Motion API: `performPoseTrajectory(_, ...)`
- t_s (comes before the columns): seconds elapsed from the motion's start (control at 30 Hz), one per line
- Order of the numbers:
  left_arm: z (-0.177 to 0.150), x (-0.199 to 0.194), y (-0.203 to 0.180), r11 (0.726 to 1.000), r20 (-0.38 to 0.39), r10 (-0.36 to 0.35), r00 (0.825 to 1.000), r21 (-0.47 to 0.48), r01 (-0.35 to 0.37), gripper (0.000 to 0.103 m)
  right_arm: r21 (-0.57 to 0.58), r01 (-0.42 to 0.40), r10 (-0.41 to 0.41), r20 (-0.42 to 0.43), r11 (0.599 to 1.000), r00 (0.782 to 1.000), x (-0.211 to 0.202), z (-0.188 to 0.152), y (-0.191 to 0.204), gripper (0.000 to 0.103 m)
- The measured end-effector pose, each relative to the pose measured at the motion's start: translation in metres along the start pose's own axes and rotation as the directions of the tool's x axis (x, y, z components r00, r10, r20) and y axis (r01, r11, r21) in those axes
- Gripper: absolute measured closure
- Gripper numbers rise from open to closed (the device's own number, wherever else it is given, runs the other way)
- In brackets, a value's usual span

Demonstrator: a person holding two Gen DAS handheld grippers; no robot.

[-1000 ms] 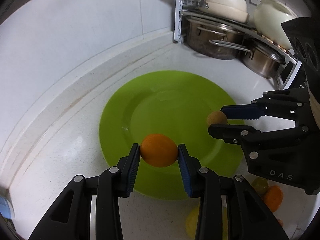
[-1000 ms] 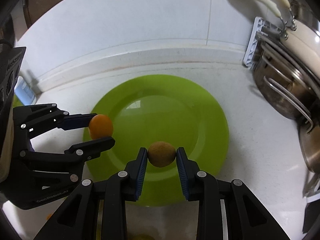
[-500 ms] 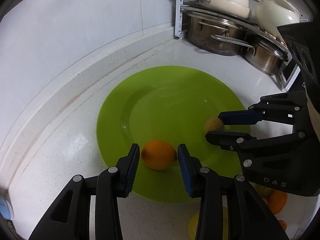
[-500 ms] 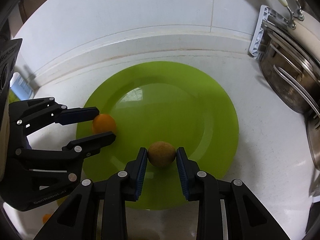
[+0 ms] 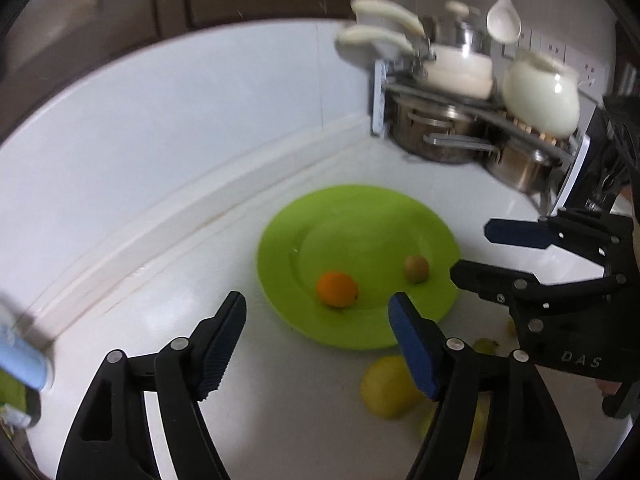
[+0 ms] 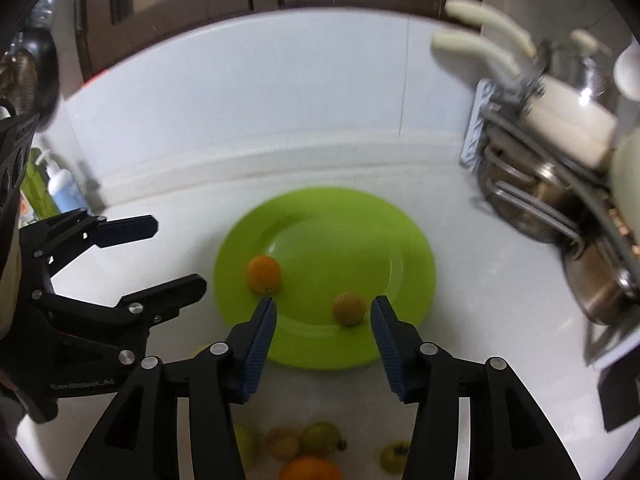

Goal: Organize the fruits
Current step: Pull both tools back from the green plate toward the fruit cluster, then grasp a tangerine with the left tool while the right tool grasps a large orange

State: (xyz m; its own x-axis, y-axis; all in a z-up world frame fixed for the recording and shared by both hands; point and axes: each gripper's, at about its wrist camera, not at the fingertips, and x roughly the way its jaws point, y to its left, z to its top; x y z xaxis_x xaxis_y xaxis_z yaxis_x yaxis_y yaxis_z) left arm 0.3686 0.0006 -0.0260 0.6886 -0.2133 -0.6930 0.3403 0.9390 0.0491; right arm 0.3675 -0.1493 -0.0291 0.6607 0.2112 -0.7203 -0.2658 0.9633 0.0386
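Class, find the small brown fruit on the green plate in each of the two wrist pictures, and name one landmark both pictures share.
Left wrist view: the brown fruit lies right of centre, on the near right part of the green plate, right of the orange.
Right wrist view: the brown fruit lies just below centre, near the plate's front edge, ahead of the right tongs.
Shared landmark: the orange.

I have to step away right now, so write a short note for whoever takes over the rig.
Left tongs: open, empty, held near the plate's front edge.
Right tongs: open, empty, same.
Done: an orange and a small brown fruit lie apart on the green plate.
Left: several fruits remain on the counter in front of the plate, among them a yellow fruit and another orange.
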Motion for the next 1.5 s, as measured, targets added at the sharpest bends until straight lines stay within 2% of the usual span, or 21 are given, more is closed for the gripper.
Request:
performPoseTrajectory(0.07, -0.003, -0.017, -0.002, 1.000, 0.028, 0.018, 0.999, -0.010, -0.017, 0.017, 0.010, 0.006, -0.006, 0.033, 1.000, 0.999, -0.016, -0.004, 0.003, 0.044)
performPoseTrajectory(0.13, -0.007, -0.036, -0.005, 0.999, 0.060, 0.036, 0.998, -0.018, -0.035, 0.015, 0.027, 0.018, -0.020, 0.072, 0.999, 0.997, -0.035, -0.011, 0.007, 0.037)
performPoseTrajectory(0.23, -0.014, -0.062, -0.008, 0.998, 0.101, 0.051, 0.994, -0.038, -0.048, 0.008, 0.045, 0.021, -0.026, 0.105, 0.999, 0.994, -0.052, -0.018, 0.011, 0.035)
performPoseTrajectory(0.5, -0.037, -0.103, -0.019, 0.996, 0.134, 0.083, 0.988, -0.040, -0.079, 0.005, 0.112, 0.027, -0.043, 0.143, 0.993, 0.989, -0.088, -0.041, 0.018, 0.031)
performPoseTrajectory(0.77, -0.067, -0.126, -0.024, 0.994, 0.148, 0.103, 0.984, -0.049, -0.096, 0.003, 0.110, 0.062, -0.078, 0.149, 0.992, 0.986, -0.114, -0.068, 0.037, 0.029)
performPoseTrajectory(1.23, -0.116, -0.125, -0.030, 0.997, 0.081, 0.065, 0.995, -0.040, -0.062, 0.003, 0.088, 0.059, -0.066, 0.079, 0.994, 0.995, -0.114, -0.110, 0.059, 0.029)
performPoseTrajectory(1.5, -0.136, -0.101, -0.034, 0.999, 0.015, 0.043, 0.999, -0.020, -0.042, 0.004, 0.099, 0.047, -0.047, -0.009, 0.994, 0.999, -0.092, -0.129, 0.059, 0.029)
